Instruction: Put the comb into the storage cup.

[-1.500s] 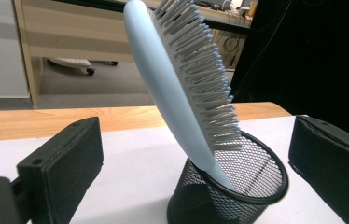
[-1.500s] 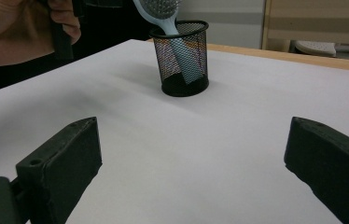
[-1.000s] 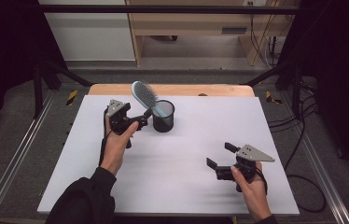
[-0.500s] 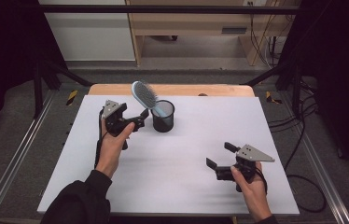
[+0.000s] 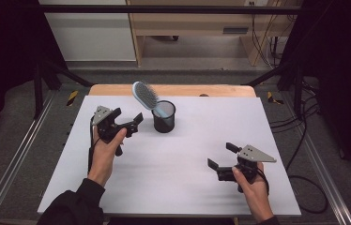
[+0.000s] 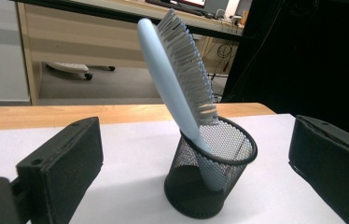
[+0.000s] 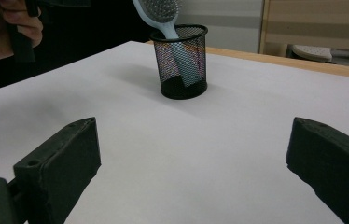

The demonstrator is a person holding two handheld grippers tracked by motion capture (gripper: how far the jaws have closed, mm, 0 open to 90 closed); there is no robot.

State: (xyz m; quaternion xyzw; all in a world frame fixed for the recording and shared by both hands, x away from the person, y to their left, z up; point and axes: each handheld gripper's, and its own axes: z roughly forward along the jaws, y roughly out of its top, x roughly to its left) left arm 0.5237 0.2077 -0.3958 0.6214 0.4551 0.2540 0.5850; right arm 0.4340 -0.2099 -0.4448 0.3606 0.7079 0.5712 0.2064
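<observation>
A black mesh cup (image 5: 164, 117) stands upright on the white table (image 5: 173, 164), toward its far edge and a little left of the middle. In the cup sits a light blue hairbrush (image 5: 146, 97), handle down inside the mesh and head up, leaning back and to the left over the rim. In the left gripper view the brush's handle passes down behind the mesh wall to the cup's floor, and the grey bristles face right, away from the smooth blue back.

The left gripper (image 5: 127, 122) is held in the person's left hand (image 5: 105, 145) just left of the cup, at about the cup's height on the table, and points at it. Its 2 black jaws stand wide apart with nothing between them; the cup and brush lie beyond the jaw tips, near but not touched.

The right gripper (image 5: 220, 156) is held in the right hand (image 5: 253, 183) near the front right part of the table, well apart from the cup. Its 2 jaws are also spread wide and grip nothing; only bare white table lies between them. Its camera looks across the table at the cup and brush, with the left hand showing at the top left corner of that view.

A black cable trails from each gripper along the forearm. Behind the table stands a pale wooden desk (image 5: 187, 23).
</observation>
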